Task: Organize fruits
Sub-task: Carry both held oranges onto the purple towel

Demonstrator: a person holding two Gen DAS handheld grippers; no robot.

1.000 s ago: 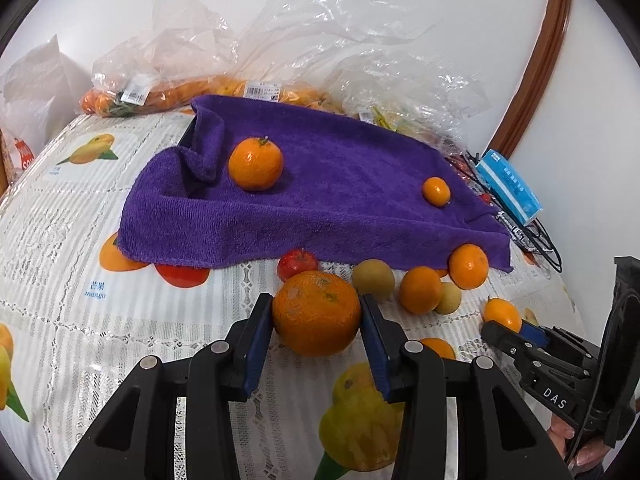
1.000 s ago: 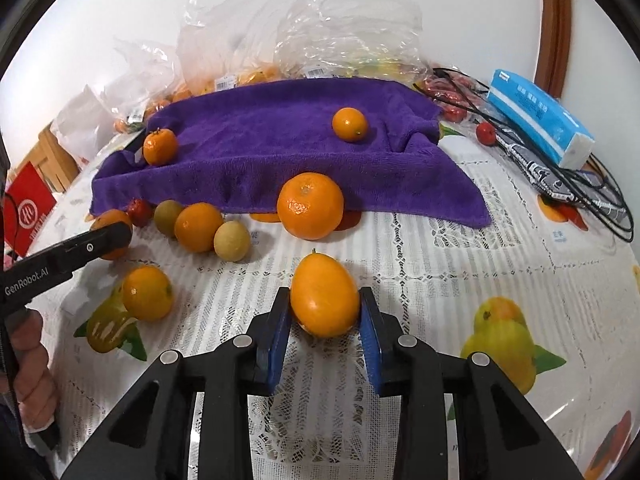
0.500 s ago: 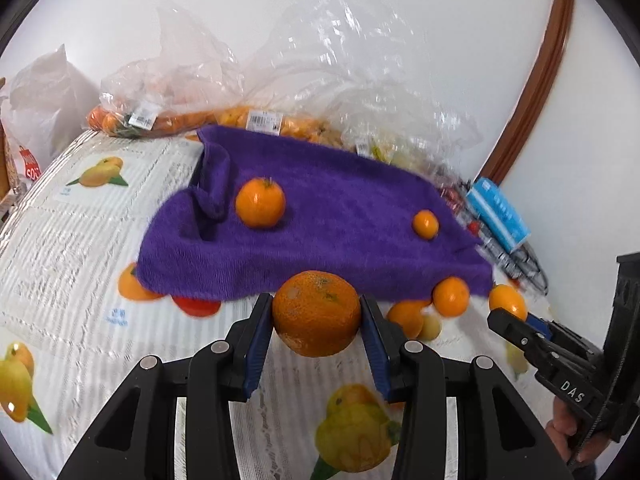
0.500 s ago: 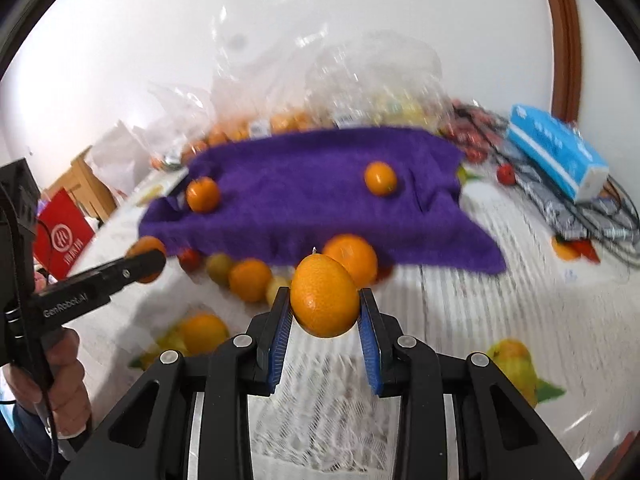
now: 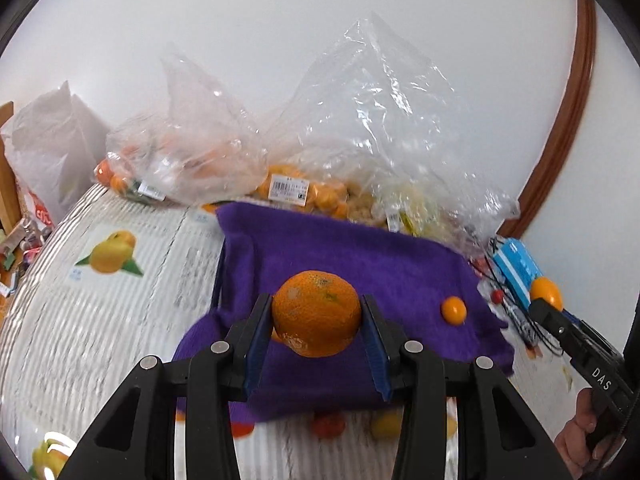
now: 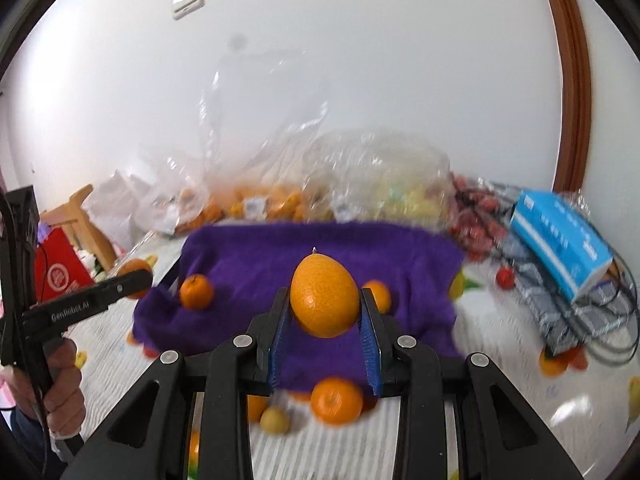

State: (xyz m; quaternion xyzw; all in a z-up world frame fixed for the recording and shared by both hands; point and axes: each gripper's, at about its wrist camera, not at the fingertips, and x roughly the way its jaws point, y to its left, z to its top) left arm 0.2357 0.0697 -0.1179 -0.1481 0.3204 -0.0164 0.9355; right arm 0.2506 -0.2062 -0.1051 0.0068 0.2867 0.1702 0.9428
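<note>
Large round orange point(image 5: 316, 314): clamped between the blue pads of the left gripper point(image 5: 316, 320), lifted clear of the table, in front of the purple towel point(image 5: 360, 256). Skin rough, with pale blotches and a small green mark on top.

Oval orange point(image 6: 324, 296): gripped by the right gripper point(image 6: 325, 316), pads tight against both its sides, short stem pointing up, likewise held in the air above the towel's near edge.

On the towel: one small orange point(image 5: 453, 310) toward the right side, another orange point(image 6: 196, 291) with a stem near the left fold. Towel rumpled, draped over something raised at the back of the table.

Along the towel's near edge, on the tablecloth point(image 5: 104, 320): an orange point(image 6: 337, 400), a small yellowish fruit point(image 6: 274, 420), a red fruit point(image 5: 328, 426), all blurred.

Tablecloth white, lace-patterned, printed with fruit pictures.

Behind the towel, against the white wall: clear plastic bags point(image 5: 360, 128) with labelled packs of oranges and yellow fruit inside.

To the right: a blue box point(image 6: 560, 240) resting on a wire rack point(image 6: 592, 332), small red fruits beside it.

Far left in the right wrist view: a hand point(image 6: 60, 384) wrapped around the left gripper's handle; a red bag point(image 6: 60, 276) and a wooden chair point(image 6: 86, 220) beyond the table edge.
</note>
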